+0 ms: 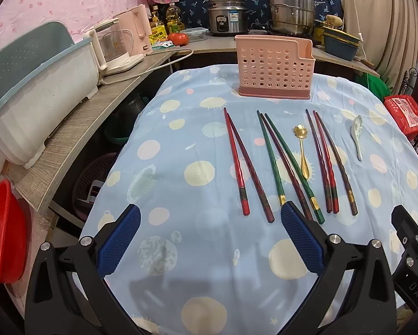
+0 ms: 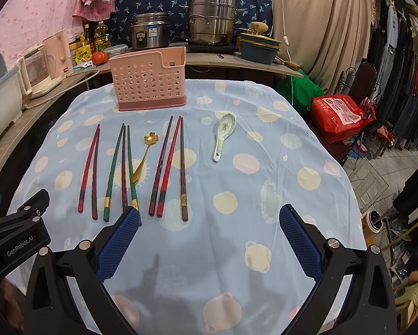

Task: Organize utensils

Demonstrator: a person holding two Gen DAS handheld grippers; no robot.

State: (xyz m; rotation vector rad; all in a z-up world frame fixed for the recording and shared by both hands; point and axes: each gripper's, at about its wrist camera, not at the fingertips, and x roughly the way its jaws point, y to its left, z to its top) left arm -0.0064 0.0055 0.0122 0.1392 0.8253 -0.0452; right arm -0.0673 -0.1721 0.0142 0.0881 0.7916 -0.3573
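Left wrist view puts your left gripper [image 1: 210,215] low over the blue patterned tablecloth [image 1: 164,184], its blue-padded fingers [image 1: 119,240] spread wide apart with nothing between them. Your right gripper [image 2: 209,215] sits the same way in its own view, fingers parted and empty, hovering above the cloth.

Just ahead of both grippers you have eight chopsticks [image 1: 276,164] lying in a row with their thick ends toward you: a group of two on the left, three in the middle, three on the right. The middle group's near ends reach right up to the left gripper's right finger, and to the right gripper's left finger in the right wrist view. A gold spoon [image 1: 302,150] with a flower-shaped bowl lies between the middle and right groups, its handle touching a green chopstick. A white ceramic spoon [image 2: 223,135] lies apart, to the right of all the chopsticks.

Beyond the row, at the far side of the table, one pink perforated utensil holder [image 1: 274,67] stands upright, with none of these utensils in it. Two steel pots [image 2: 211,19] stand on the counter behind it.
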